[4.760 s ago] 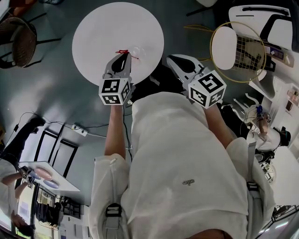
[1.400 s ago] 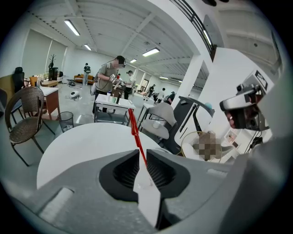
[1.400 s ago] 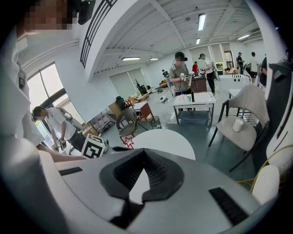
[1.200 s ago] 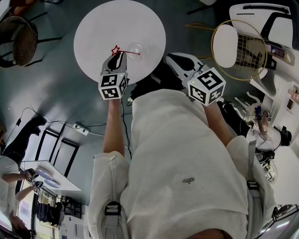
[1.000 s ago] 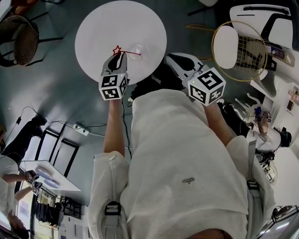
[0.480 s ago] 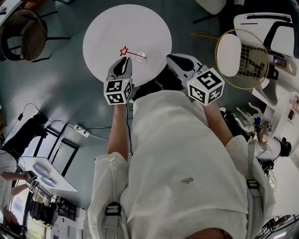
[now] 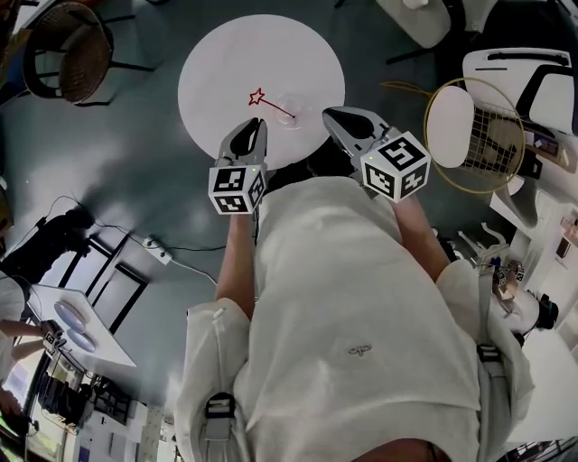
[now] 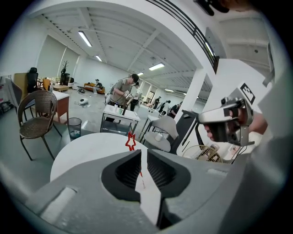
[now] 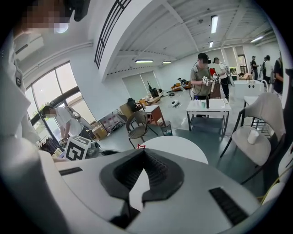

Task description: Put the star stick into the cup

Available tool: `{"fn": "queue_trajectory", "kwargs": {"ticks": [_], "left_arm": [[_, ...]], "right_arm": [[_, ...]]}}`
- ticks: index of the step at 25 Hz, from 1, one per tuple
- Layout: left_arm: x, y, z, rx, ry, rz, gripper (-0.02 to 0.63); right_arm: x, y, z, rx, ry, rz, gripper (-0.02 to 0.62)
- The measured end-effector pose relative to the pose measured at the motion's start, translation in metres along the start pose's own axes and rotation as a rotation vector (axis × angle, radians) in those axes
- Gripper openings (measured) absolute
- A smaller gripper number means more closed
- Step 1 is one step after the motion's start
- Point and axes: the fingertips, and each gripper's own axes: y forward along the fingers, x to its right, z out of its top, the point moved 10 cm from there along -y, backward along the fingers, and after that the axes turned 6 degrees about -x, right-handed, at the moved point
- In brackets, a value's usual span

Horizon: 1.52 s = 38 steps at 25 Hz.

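A thin red star stick leans in a clear cup on the round white table, its star end up and to the left. My left gripper hangs at the table's near edge, apart from the stick and slightly open. Through the narrow gap of the left gripper I see the stick, with the star above the tips. My right gripper sits off the table's near right edge, shut and empty. In the right gripper view the right gripper hides the cup; only the star shows.
A wicker chair stands left of the table, and a gold wire stool to its right. A white chair is at the far right. A power strip and cables lie on the floor. People work at tables far off.
The left gripper held the star stick over the cup, then let it go and drew back toward me. The stick now rests in the cup. The right gripper barely moved.
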Motion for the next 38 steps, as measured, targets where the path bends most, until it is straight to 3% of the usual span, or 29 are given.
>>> {"fn": "queue_trajectory", "kwargs": {"ticks": [12, 23, 30, 38], "left_arm": [[0.013, -0.04, 0.04, 0.139, 0.005, 0.014, 0.012], [0.029, -0.052, 0.048, 0.156, 0.072, 0.01, 0.011], [0.067, -0.067, 0.034, 0.175, 0.09, 0.033, 0.011], [0.132, -0.08, -0.005, 0.177, 0.047, 0.099, 0.011]], "right_arm": [[-0.013, 0.015, 0.015, 0.036, -0.059, 0.051, 0.009], [-0.016, 0.006, 0.016, 0.063, -0.082, 0.057, 0.009], [-0.019, -0.026, 0.003, 0.088, -0.117, 0.085, 0.009], [-0.012, -0.078, -0.046, 0.076, -0.1, 0.121, 0.009]]}}
